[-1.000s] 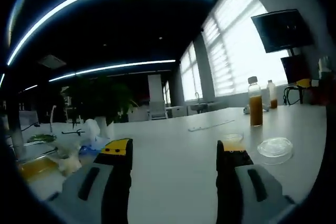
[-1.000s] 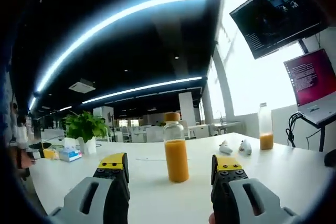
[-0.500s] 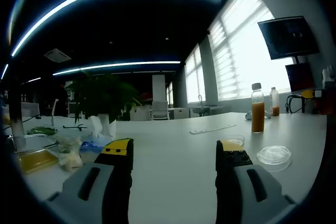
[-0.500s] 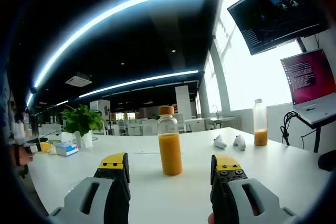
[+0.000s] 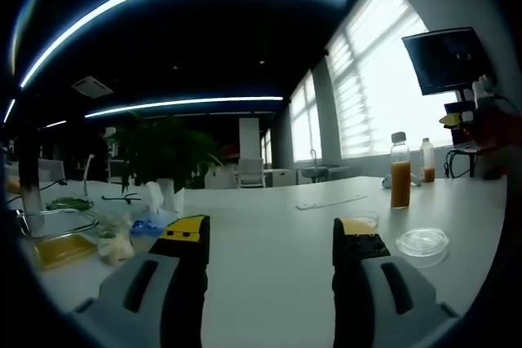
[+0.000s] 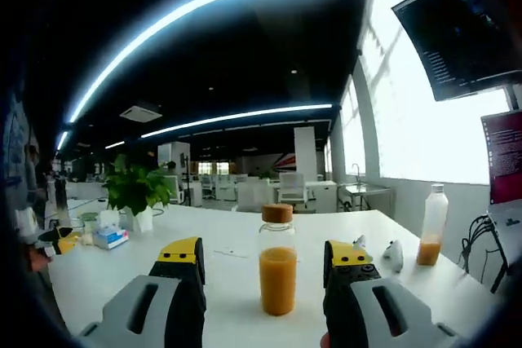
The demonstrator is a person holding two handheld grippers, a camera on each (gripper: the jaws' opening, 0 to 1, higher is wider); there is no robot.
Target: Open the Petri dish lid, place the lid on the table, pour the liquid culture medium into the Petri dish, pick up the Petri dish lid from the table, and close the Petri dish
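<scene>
Both grippers hover over the white tabletop point(image 5: 269, 226) with fingers spread wide and empty, the left gripper point(image 5: 269, 238) near the Petri dish point(image 5: 422, 242), the right gripper point(image 6: 265, 260) flanking the orange-liquid bottle point(image 6: 277, 260).

Each tool point(image 6: 263, 270) has grey bodies, black jaws and yellow tips. Between the right tool's jaws, a clear bottle point(image 6: 277, 260) holds orange liquid under a brown cap. The worktop point(image 5: 269, 226) is white.

No legible text is found; lines on the wall monitor point(image 6: 461, 34) above the table are too blurred.
</scene>
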